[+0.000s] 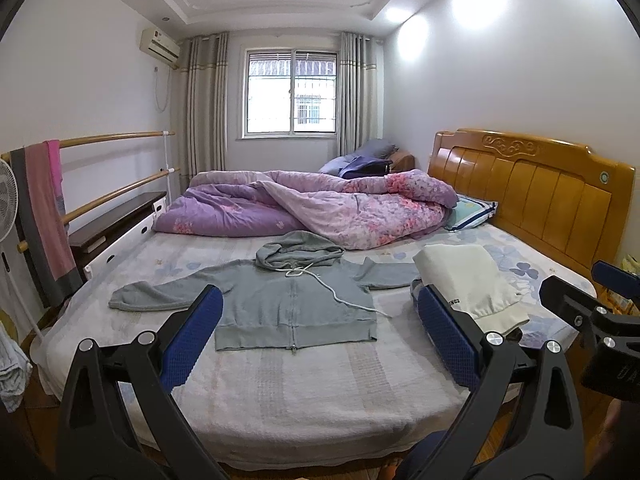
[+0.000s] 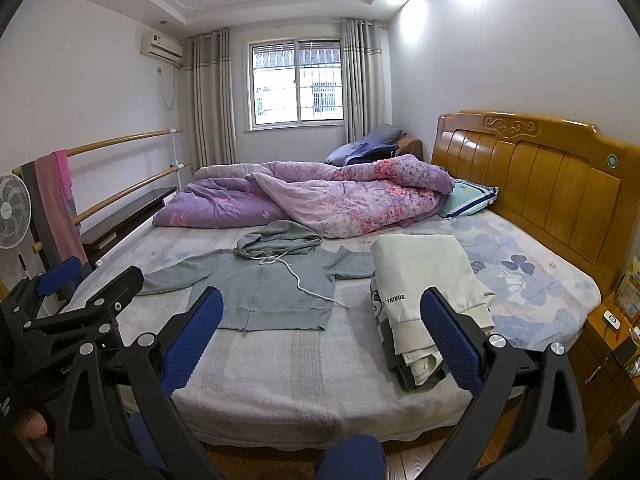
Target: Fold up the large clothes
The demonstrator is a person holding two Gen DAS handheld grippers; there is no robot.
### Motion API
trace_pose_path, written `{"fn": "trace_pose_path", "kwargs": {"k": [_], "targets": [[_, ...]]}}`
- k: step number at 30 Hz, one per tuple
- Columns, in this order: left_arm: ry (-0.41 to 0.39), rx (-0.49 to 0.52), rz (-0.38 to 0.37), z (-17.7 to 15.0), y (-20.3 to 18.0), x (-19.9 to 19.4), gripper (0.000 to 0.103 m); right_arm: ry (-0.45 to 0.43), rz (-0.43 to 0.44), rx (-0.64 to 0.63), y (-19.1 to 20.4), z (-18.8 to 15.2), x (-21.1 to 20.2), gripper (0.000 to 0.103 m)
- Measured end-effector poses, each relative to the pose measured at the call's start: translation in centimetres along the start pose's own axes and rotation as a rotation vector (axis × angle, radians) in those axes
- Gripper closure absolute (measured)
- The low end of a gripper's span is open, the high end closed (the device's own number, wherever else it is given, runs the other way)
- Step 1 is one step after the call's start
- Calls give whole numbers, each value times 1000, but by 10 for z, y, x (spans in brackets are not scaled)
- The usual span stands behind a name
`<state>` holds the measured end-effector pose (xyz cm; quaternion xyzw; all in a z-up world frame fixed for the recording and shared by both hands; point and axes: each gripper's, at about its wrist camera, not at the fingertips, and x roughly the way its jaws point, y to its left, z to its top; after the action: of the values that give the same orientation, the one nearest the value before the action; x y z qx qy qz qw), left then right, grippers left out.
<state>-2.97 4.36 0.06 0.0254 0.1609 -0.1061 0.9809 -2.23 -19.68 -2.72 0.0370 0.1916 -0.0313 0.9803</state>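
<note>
In the left wrist view, the left gripper [image 1: 320, 316] is held wide open above the near edge of the bed [image 1: 312, 392], nothing gripped. A grey hoodie [image 1: 288, 304] is laid flat, front up and sleeves spread, on the bed, before the purple quilt [image 1: 320, 204].

In the right wrist view, the right gripper [image 2: 320, 316] is likewise spread wide and empty. Right of the hoodie [image 2: 272, 296], folded clothes [image 2: 424, 292] are stacked, a cream garment on top.
</note>
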Motion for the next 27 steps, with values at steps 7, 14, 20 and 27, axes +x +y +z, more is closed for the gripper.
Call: {"fn": "trace_pose_path", "kwargs": {"k": [7, 14, 20, 27], "targets": [[-6, 6, -4, 0, -6, -2, 5, -2, -2, 8, -4, -1, -3, 8], [-8, 8, -9, 1, -9, -1, 5, 1, 1, 8, -5, -2, -4, 8], [-11, 8, -8, 1, -9, -3, 5, 4, 4, 10, -7, -4, -5, 8], [-13, 17, -8, 2, -11, -4, 5, 7, 6, 10, -8, -4, -4, 8]]}}
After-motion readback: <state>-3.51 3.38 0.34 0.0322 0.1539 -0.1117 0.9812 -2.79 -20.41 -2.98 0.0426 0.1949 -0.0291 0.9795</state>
